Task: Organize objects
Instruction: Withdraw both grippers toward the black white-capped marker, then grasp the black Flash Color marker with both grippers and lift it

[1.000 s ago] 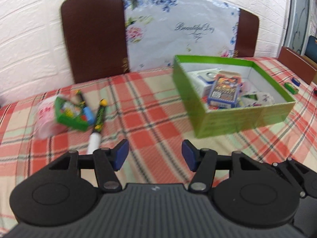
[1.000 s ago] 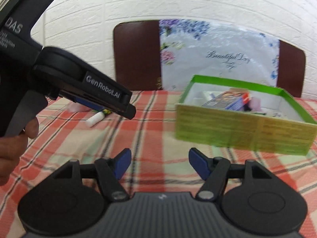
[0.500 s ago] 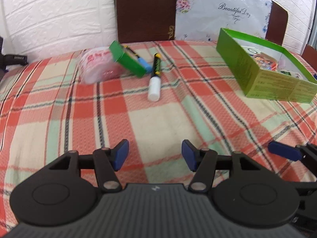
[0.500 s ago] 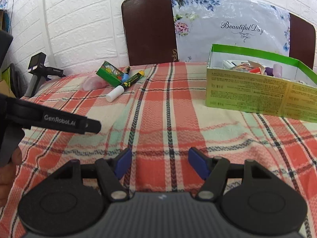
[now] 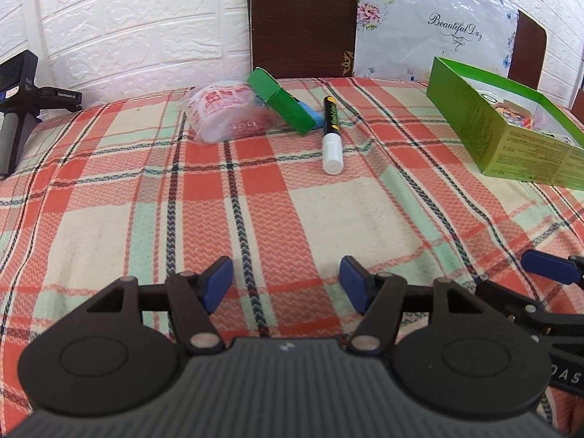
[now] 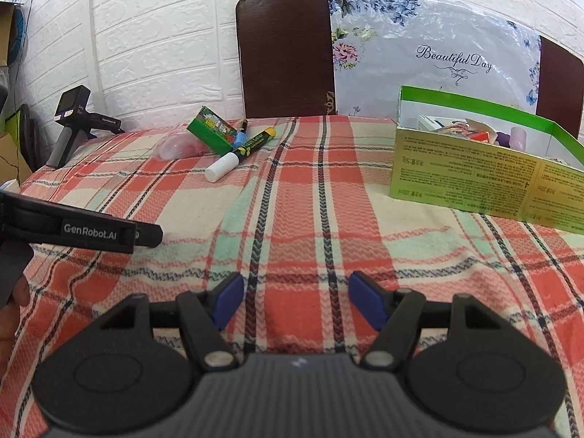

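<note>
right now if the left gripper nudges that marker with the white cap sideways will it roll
Probably: the marker looks round-barrelled and lies flat on the cloth. The woven weave may slow it. It looks stiff and light, so open jaws should pinch it easily.

Surface: a table under a red, cream and mint plaid cloth, filling the lower frame.
Upper centre: a pink plastic-wrapped pack, a small green box leaning on it, and a white-capped marker just beside.
Right edge: an open green carton holding small items.
Far left: a spare black handheld device.
</note>
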{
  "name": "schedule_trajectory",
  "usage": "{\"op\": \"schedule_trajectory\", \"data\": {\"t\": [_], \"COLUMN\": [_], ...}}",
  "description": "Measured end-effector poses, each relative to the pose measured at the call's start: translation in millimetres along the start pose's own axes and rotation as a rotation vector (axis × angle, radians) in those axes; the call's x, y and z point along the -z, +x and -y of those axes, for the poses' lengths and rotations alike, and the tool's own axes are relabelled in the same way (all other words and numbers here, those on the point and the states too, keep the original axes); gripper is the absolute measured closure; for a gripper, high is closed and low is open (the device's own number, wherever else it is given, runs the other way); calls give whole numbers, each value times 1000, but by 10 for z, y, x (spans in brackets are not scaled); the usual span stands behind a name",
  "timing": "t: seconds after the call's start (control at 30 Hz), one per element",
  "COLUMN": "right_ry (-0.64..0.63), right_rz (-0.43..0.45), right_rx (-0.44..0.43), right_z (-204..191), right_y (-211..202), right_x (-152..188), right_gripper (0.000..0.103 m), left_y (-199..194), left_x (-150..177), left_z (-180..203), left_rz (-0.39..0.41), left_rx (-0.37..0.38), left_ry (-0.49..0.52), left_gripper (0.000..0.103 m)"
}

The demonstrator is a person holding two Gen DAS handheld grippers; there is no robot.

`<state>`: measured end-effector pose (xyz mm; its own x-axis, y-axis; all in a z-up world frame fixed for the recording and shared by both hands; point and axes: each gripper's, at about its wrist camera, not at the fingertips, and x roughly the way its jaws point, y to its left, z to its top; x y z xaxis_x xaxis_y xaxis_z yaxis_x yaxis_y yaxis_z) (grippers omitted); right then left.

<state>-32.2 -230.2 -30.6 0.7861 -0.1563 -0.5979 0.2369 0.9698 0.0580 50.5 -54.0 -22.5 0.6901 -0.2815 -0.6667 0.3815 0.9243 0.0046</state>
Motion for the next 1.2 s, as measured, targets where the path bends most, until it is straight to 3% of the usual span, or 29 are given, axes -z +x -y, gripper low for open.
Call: {"op": "schedule_trajectory", "data": {"t": [0.67,0.83,1.03,1.1,1.17,1.2], "right_ry": [-68,-88,12,-3,-21,-21], "right_rz": [-9,-5,6,-4,-17,-23], "right_rx": [-66,-121,-111,-71,-44,-40], "right_z": [-320,-493,-572,-615,-629,-620], "right_y": [157,489,1154,1358,1469,1471], "right_x": [-101,-346,-837,-975,-1050,-1062], "right_gripper": [36,36,38,44,75,78], "left_y": [-28,-57,-55,-48,-45,-45], "left_x": [109,200,268,269,269,272], "left_z": [-306,-461,-499,-494,-488,-494], "left_rz": [53,100,150,151,152,152], "left_rx": [-52,-57,-20,-15,-15,-12], "left_ry": [-1,-23,-37,-35,-32,-34], "left_gripper": [28,26,24,22,21,21]}}
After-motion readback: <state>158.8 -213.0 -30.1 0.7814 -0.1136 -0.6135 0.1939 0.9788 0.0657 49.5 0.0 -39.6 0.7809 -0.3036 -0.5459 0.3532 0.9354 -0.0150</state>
